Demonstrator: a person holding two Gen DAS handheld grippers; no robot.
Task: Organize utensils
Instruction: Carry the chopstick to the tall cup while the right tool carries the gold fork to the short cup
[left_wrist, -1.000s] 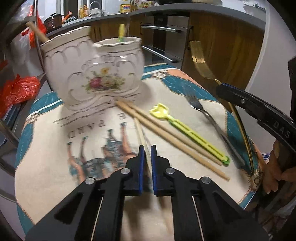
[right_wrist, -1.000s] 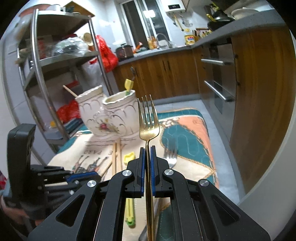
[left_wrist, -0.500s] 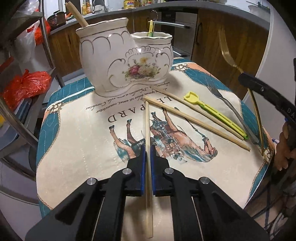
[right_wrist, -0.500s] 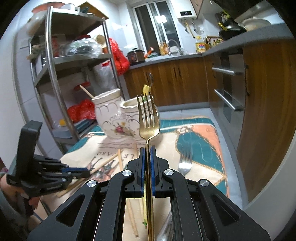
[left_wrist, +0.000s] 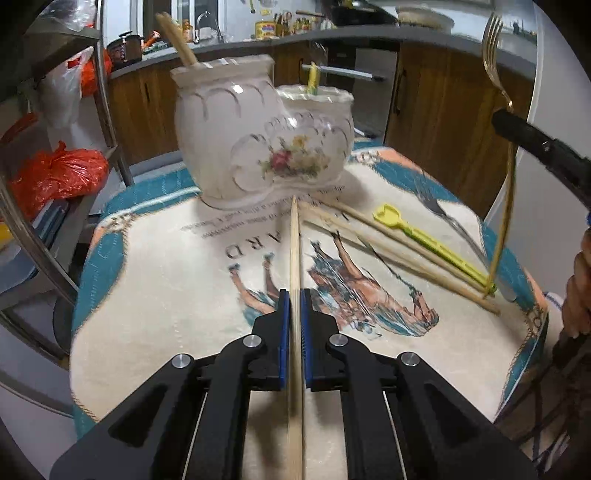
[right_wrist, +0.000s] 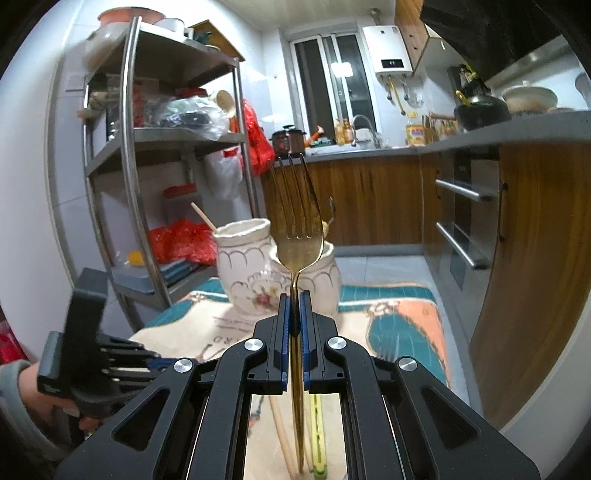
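Observation:
My left gripper (left_wrist: 294, 295) is shut on a wooden chopstick (left_wrist: 294, 251) whose far tip points at the foot of the white ceramic two-pot utensil holder (left_wrist: 258, 144). The holder's taller pot has a wooden stick (left_wrist: 177, 38) in it, the lower pot a yellow utensil (left_wrist: 313, 75). My right gripper (right_wrist: 294, 301) is shut on a gold fork (right_wrist: 297, 221), tines up, raised in front of the holder (right_wrist: 255, 266). Two more chopsticks (left_wrist: 391, 251), a yellow-green plastic spoon (left_wrist: 424, 240) and a silver fork (left_wrist: 454, 225) lie on the cloth right of the holder.
The round table wears a printed cloth (left_wrist: 177, 295) with horses and a teal border. A metal shelf rack (right_wrist: 147, 184) with red bags stands at the left. Wooden kitchen cabinets (right_wrist: 388, 199) and a counter lie behind. A person's hand (left_wrist: 580, 284) grips the right tool.
The left gripper has lifted the chopstick off the cloth and swung it to point at the holder. The right gripper has risen with the gold fork, now higher before the holder.

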